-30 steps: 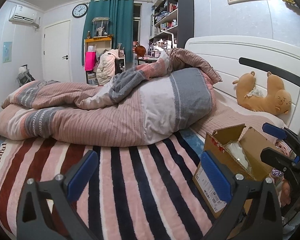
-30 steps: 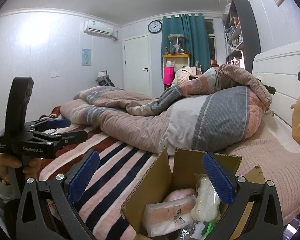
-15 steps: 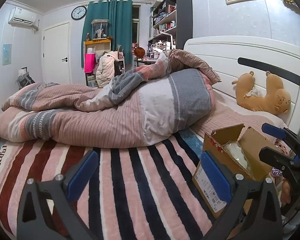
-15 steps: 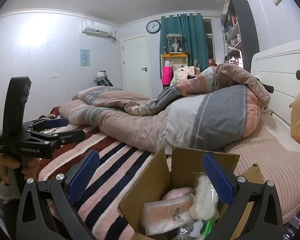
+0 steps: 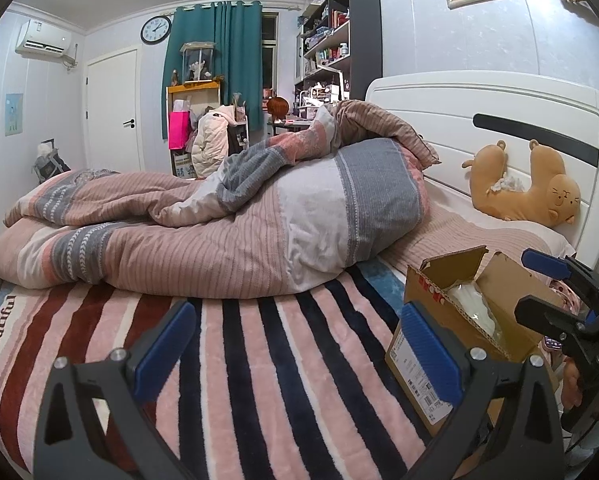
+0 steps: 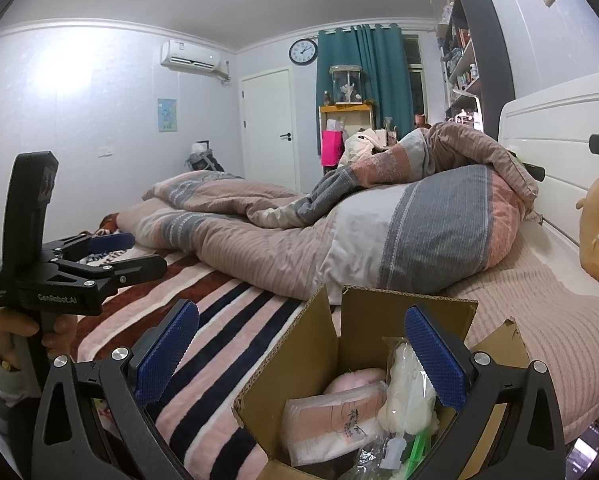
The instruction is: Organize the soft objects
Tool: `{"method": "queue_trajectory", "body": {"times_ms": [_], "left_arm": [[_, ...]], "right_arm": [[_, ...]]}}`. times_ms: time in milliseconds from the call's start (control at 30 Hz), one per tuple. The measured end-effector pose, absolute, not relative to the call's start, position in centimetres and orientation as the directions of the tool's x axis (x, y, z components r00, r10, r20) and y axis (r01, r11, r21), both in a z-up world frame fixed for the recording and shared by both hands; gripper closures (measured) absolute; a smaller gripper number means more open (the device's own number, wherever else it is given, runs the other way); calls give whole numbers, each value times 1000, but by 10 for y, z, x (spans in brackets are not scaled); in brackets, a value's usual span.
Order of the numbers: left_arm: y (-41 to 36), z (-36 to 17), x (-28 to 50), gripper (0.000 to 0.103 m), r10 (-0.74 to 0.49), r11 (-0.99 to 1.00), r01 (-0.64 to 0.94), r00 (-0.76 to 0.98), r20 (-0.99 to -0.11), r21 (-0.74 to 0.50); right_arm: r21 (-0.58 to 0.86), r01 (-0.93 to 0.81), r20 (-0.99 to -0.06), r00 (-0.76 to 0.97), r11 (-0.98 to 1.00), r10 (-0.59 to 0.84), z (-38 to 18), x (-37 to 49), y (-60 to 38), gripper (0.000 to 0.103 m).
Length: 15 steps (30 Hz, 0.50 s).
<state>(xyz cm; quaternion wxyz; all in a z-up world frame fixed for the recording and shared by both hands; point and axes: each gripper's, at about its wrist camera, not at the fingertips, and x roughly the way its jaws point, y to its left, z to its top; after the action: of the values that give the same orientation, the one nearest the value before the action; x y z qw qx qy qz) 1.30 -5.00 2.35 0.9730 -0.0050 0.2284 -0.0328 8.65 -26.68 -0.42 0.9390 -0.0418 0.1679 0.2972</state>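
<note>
An open cardboard box (image 6: 295,364) stands on the striped bed and also shows in the left wrist view (image 5: 427,320). It holds a pink packet (image 6: 331,424), a pink plush (image 6: 355,378) and white soft goods in clear plastic (image 6: 407,388). My right gripper (image 6: 299,352) is open and empty, hovering over the box's near left flap. My left gripper (image 5: 295,344) is open and empty above the striped blanket (image 5: 259,360), left of the box. An orange plush (image 5: 527,188) leans on the headboard.
A crumpled pink and grey duvet (image 5: 219,232) is heaped across the middle of the bed. The white headboard (image 5: 499,108) is on the right. Shelves, a desk and a teal curtain (image 5: 215,56) stand at the far wall. The left gripper also shows in the right wrist view (image 6: 107,256).
Both grippers have barely moved; the views shift slightly. Both stay open and empty.
</note>
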Motion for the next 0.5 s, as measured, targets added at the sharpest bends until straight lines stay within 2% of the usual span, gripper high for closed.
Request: {"method": "queue_trajectory", "body": {"times_ms": [500], "left_arm": [[-50, 23, 13, 1, -67, 998, 62, 894, -444, -24]], "right_arm": [[26, -568, -340, 768, 822, 542, -6, 84, -266, 0]]}}
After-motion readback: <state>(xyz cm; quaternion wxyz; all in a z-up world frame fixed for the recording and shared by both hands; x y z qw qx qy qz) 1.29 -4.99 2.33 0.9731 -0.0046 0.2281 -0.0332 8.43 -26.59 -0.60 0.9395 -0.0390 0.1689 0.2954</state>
